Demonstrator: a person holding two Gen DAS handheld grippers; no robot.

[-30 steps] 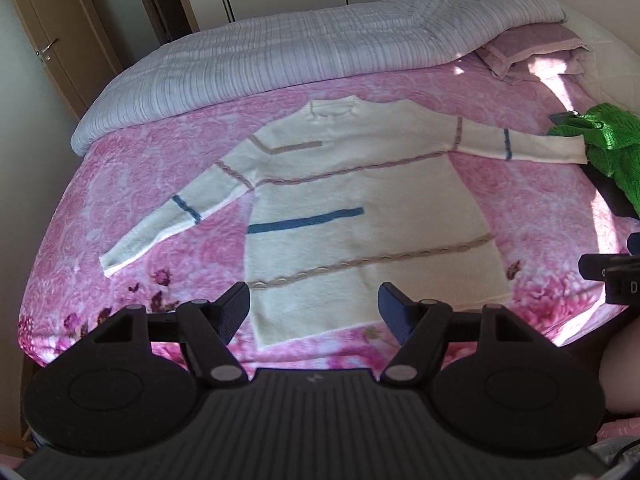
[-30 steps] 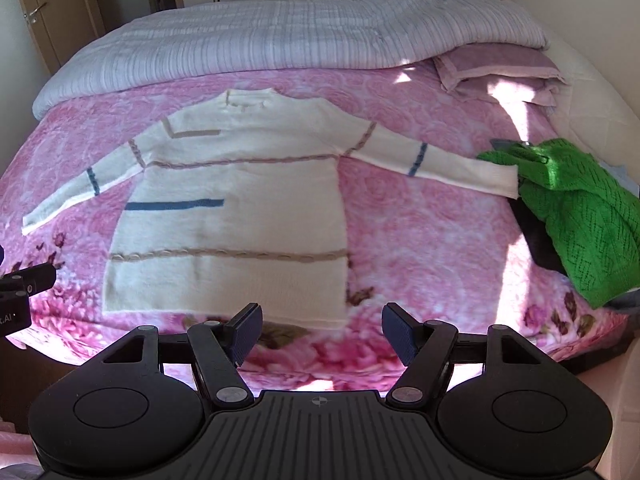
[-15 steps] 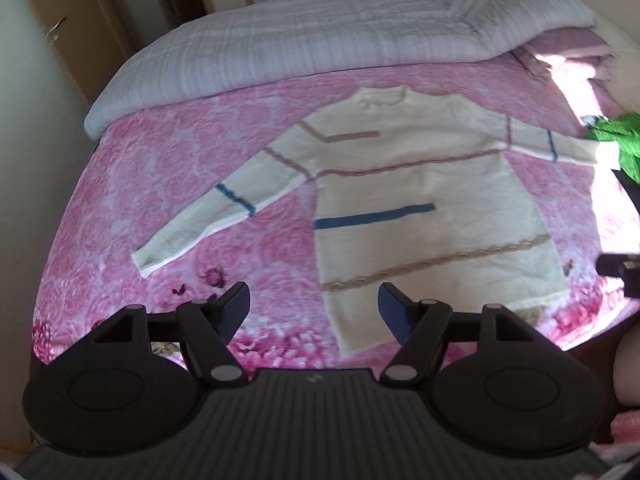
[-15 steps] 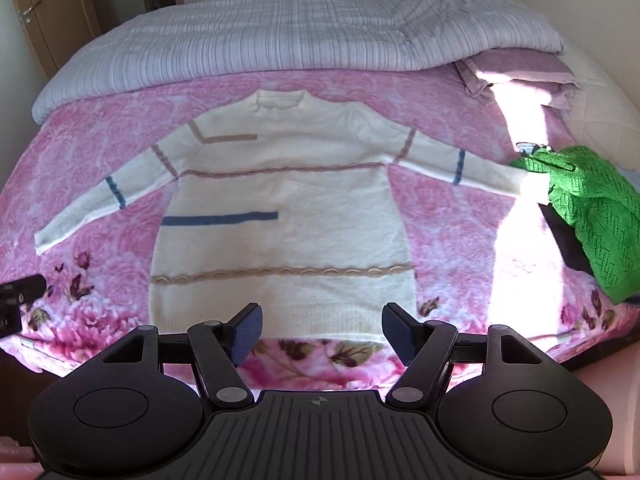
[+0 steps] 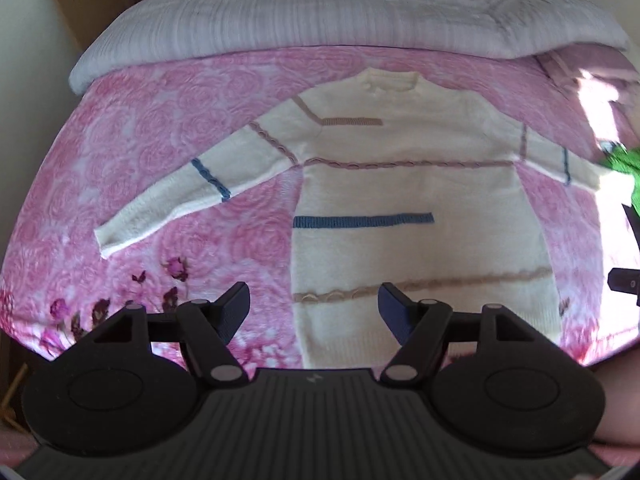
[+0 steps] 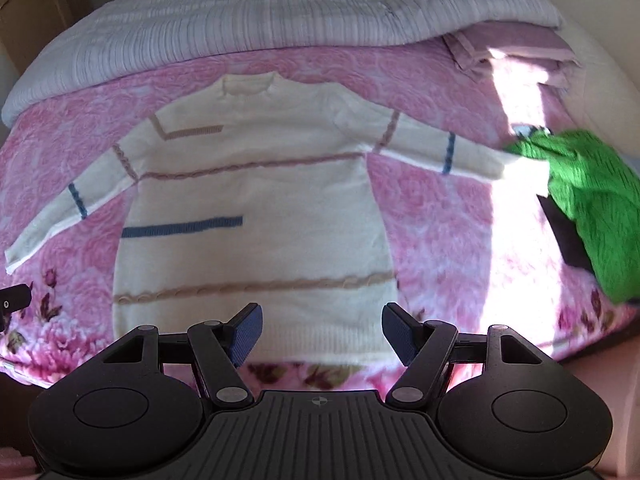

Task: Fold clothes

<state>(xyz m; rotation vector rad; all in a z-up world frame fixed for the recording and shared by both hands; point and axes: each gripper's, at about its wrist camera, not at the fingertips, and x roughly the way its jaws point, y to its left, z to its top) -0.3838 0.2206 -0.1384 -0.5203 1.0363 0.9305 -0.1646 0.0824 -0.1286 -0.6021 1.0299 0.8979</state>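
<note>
A cream sweater [image 5: 400, 184] with blue and tan stripes lies flat, face up, on the pink floral bedspread [image 5: 152, 144], both sleeves spread out; it also shows in the right wrist view [image 6: 256, 200]. My left gripper [image 5: 314, 312] is open and empty, hovering above the sweater's lower left hem corner. My right gripper [image 6: 322, 330] is open and empty, hovering above the hem near its right half. Neither touches the cloth.
A green knit garment [image 6: 592, 192] lies over something dark at the bed's right edge, touching the right sleeve cuff. A grey striped duvet [image 6: 256, 12] and a folded mauve blanket [image 6: 516, 52] lie at the head. Wardrobe doors [image 5: 76, 4] stand at the left.
Both grippers have moved forward and closer to the sweater's hem. The left view has shifted left, the right view right. Both grippers stay open.
</note>
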